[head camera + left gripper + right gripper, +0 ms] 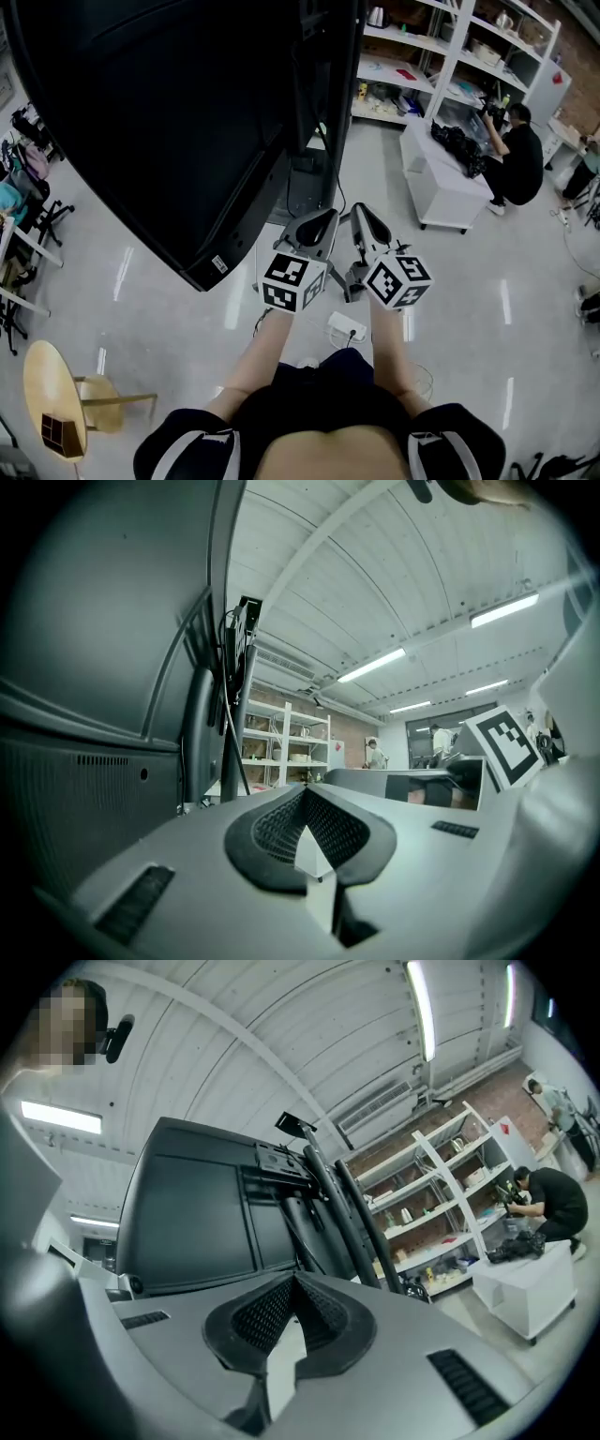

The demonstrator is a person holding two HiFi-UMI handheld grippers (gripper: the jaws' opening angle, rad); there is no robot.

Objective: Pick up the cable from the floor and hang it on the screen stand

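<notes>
A big black screen (pixel 159 112) sits tilted on its dark stand (pixel 323 103), right in front of me. Black cables (pixel 231 677) hang along the stand's pole (pixel 246 714). On the floor under my hands lies a white power strip (pixel 347 327); its lead is hard to make out. My left gripper (pixel 323 221) and right gripper (pixel 364 216) are side by side, pointing at the stand's foot. The left gripper (pixel 305 797) has its pads together with nothing between them. The right gripper (pixel 292 1281) is likewise shut and empty, facing the screen's back (pixel 197 1213).
White shelving (pixel 450 56) stands at the back right, with a low white cabinet (pixel 441 187) in front of it. A person in black (pixel 514 155) crouches beside the cabinet. A round wooden stool (pixel 52 398) is at the lower left, chairs (pixel 28 216) at the left edge.
</notes>
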